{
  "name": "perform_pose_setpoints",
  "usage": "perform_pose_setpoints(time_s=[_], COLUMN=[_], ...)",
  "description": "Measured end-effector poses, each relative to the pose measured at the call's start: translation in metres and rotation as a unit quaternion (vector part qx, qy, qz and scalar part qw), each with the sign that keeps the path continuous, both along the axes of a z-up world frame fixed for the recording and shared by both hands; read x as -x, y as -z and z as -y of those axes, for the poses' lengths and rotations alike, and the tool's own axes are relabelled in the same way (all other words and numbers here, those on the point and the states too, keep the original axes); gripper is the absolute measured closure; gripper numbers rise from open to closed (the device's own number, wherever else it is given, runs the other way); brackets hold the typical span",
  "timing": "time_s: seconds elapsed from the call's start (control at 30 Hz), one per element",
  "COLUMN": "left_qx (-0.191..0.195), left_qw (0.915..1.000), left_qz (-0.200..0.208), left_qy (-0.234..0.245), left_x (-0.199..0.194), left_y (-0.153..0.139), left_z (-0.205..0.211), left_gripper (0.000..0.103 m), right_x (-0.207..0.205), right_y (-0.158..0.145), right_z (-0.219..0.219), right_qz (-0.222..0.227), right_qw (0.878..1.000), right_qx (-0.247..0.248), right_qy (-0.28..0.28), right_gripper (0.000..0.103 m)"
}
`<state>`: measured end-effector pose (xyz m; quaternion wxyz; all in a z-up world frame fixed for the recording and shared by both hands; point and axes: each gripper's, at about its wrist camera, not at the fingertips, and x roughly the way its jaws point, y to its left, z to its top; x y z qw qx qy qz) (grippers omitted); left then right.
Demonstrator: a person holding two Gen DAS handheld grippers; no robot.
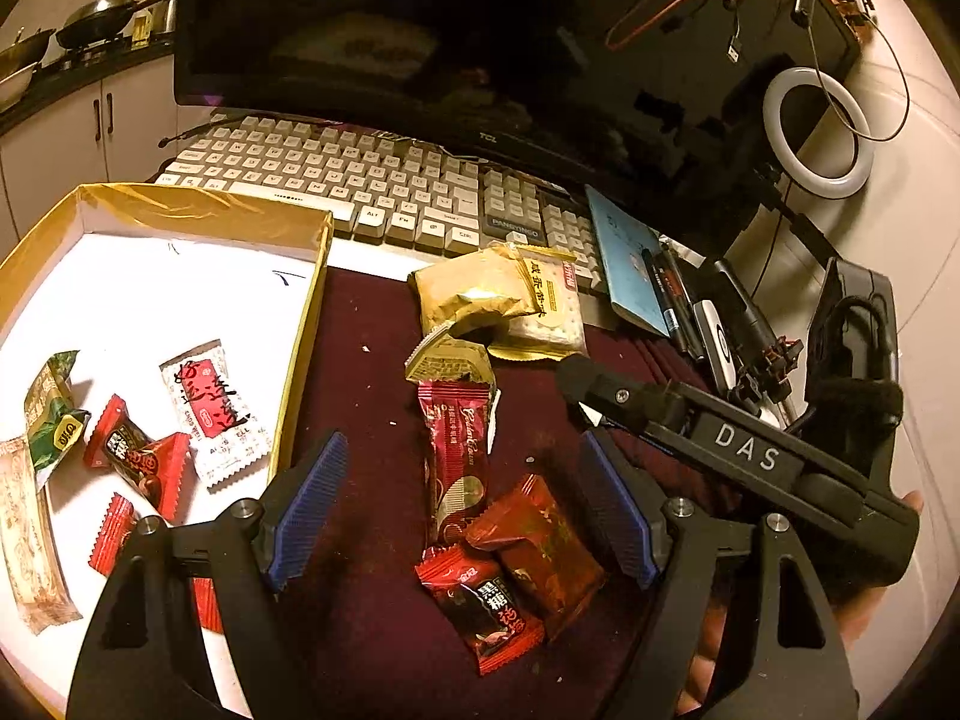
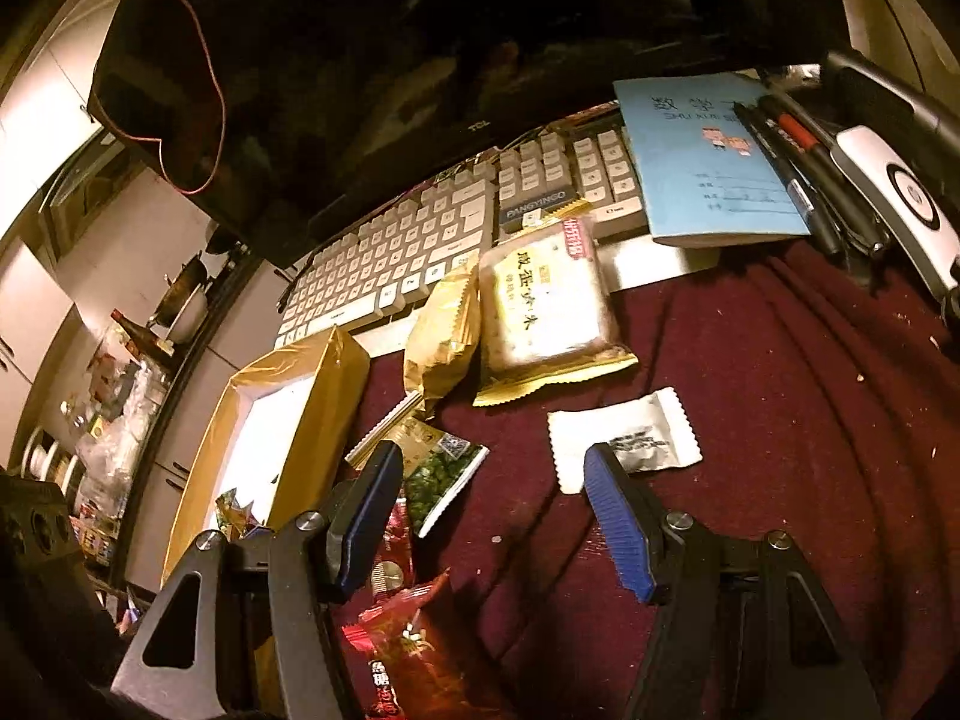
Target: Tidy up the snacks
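**Between L pads: red snacks on cloth**

Below left gripper (image 1: 462,510), wide open & empty: red packets (image 1: 510,564) w/ long bar (image 1: 453,450) running near-far. Box (image 1: 180,210) just left. Right gripper (image 2: 492,516) open, empty, near white sachet (image 2: 624,438).

We see glossy foil and plastic snack wrappers (image 1: 510,564) crinkling on a matt, rumpled maroon cloth (image 2: 780,390), beside a shiny gold-foil cardboard box (image 1: 300,360) with a smooth white paper floor. Ribbed blue rubbery pads (image 1: 306,504) line matt black plastic grippers; the monitor (image 1: 480,30) gleams glassy black.
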<state>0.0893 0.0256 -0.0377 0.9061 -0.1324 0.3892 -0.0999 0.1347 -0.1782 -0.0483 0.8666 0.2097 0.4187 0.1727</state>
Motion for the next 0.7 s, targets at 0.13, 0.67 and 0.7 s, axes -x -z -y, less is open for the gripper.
perform_pose_setpoints(time_s=[0.13, 0.67, 0.7], left_qx=[0.003, 0.152, 0.16], left_qw=[1.0, 0.9882, 0.9871], left_qz=[-0.001, -0.005, -0.009], left_qy=[-0.001, 0.016, 0.007], left_x=[0.001, 0.007, 0.006], left_y=[0.0, -0.01, -0.012], left_z=[-0.001, -0.058, -0.065], left_gripper=[0.024, 0.024, 0.024], right_x=[0.001, -0.002, -0.004], right_y=[-0.001, -0.016, -0.017], right_z=[-0.002, -0.005, -0.003], right_qz=[-0.001, 0.003, 0.003], right_qw=[1.0, 0.999, 0.999], right_qx=[-0.002, 0.05, 0.052], right_qy=[-0.001, -0.003, -0.001], right_gripper=[0.038, 0.04, 0.04])
